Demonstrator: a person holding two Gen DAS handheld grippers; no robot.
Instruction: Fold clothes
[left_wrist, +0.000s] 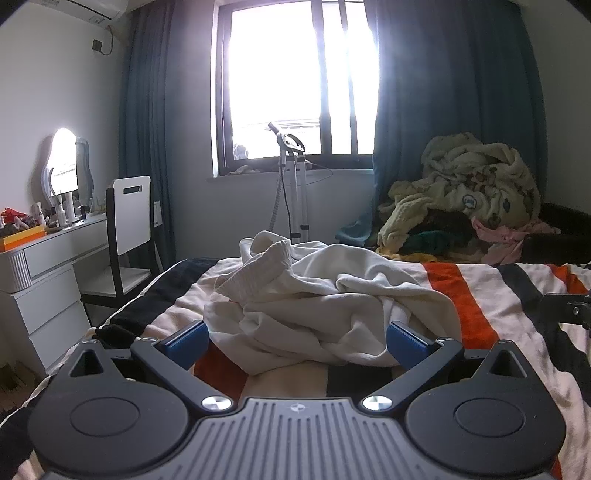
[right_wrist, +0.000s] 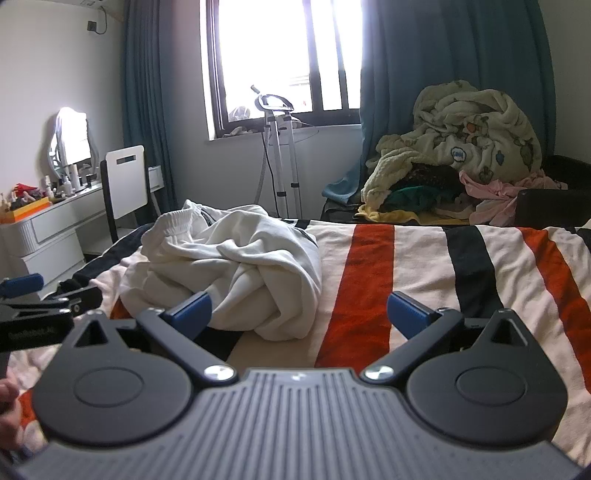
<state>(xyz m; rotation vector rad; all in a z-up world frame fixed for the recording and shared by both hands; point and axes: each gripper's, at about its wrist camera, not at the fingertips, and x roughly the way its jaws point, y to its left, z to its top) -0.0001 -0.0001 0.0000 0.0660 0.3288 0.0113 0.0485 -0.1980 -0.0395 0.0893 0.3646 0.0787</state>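
1. The left gripper (left_wrist: 297, 341) is held low and level, pointing forward, with its jaws spread wide
2. Its blue pads (left_wrist: 186, 341) are seen at either side, with nothing clamped between them
3. The right gripper (right_wrist: 299, 314) is held at a like height, also level and pointing forward, jaws spread wide
4. Nothing is gripped between its blue pads (right_wrist: 406, 312)
5. In the right wrist view the left gripper (right_wrist: 22, 286) is seen at the left edge, just beside the right one
6. A bare part of the left hand (right_wrist: 9, 404) is glimpsed at the lower left edge of that view, mostly cut off
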